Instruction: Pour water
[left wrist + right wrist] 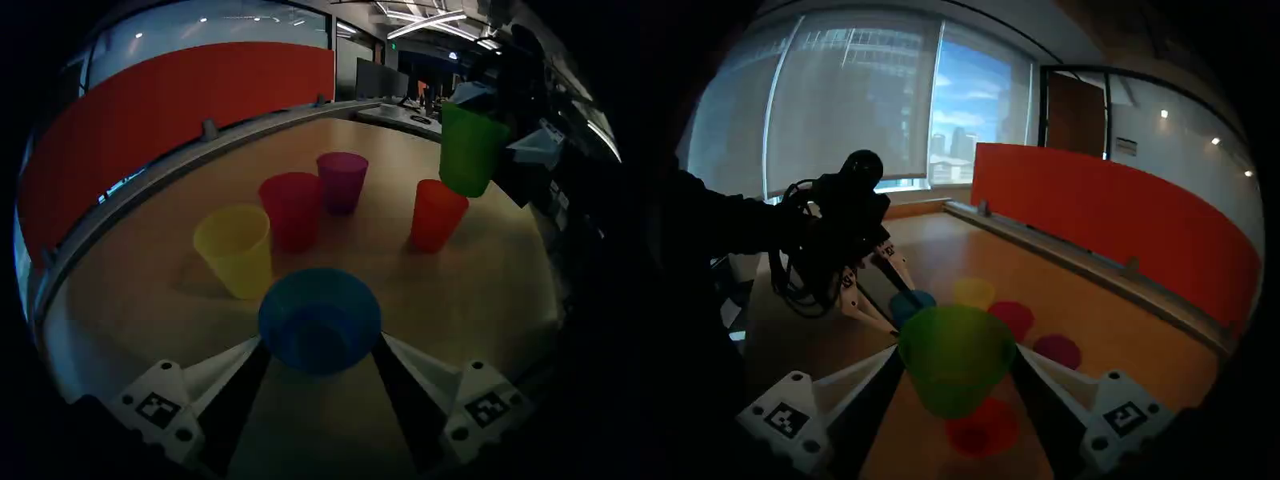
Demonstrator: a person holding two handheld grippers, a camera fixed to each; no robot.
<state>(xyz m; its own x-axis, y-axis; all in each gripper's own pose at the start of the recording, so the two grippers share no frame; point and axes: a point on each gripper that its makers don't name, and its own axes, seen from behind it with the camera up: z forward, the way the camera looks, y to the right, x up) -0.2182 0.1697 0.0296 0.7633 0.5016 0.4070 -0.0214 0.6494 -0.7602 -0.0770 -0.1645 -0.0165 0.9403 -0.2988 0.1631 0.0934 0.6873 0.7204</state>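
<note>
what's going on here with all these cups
A person works two claws over a table. The left claw holds a blue cup; the right claw holds a green cup raised above an orange cup, as if to pour. A yellow cup, red cup and purple cup stand nearby. I can't tell if any holds water.

Your left gripper: white fingers, a black-and-white square marker on each. It grips the blue cup. Your right gripper: same white fingers, same black-and-white markers, clamped on the green cup, which is translucent. The surface is light tan wood. On it: yellow cup near left, red cup, purple cup farther off, orange-red cup right. The far partition is solid red-orange. Your sleeve looks black.
</note>
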